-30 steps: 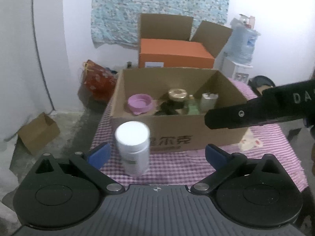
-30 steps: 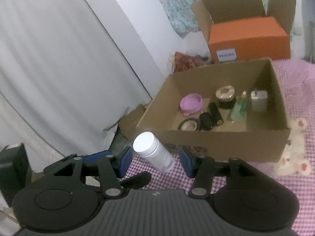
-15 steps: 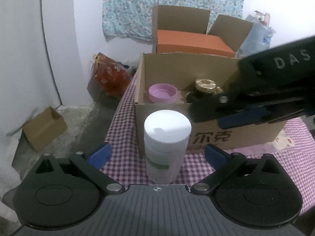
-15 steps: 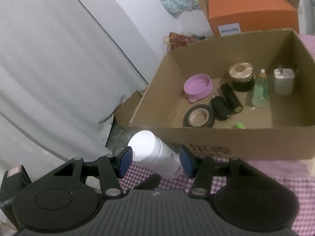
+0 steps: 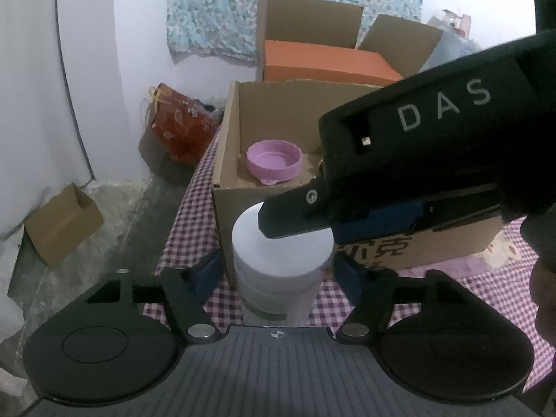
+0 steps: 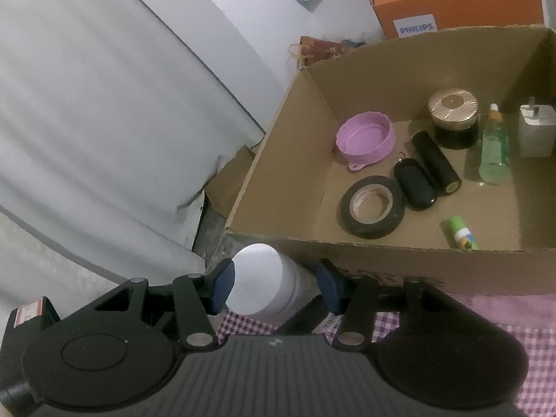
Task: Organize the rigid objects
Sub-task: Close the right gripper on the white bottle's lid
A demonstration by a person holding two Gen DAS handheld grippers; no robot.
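White bottle (image 5: 281, 253) stands on the checked surface (image 5: 486, 288) between the left hand-held gripper (image 5: 278, 274)'s wide fingers; the right hand-held gripper (image 6: 274, 285), also wide, straddles its cap, box (image 6: 382, 243) just ahead

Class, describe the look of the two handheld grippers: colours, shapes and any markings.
Both the left gripper and the right gripper have black linkage arms with round black hubs, silver pivot screws, a ribbed dark grey body and blue finger pads. White letters "DAS" mark the right gripper's side. No cables or sleeves show.
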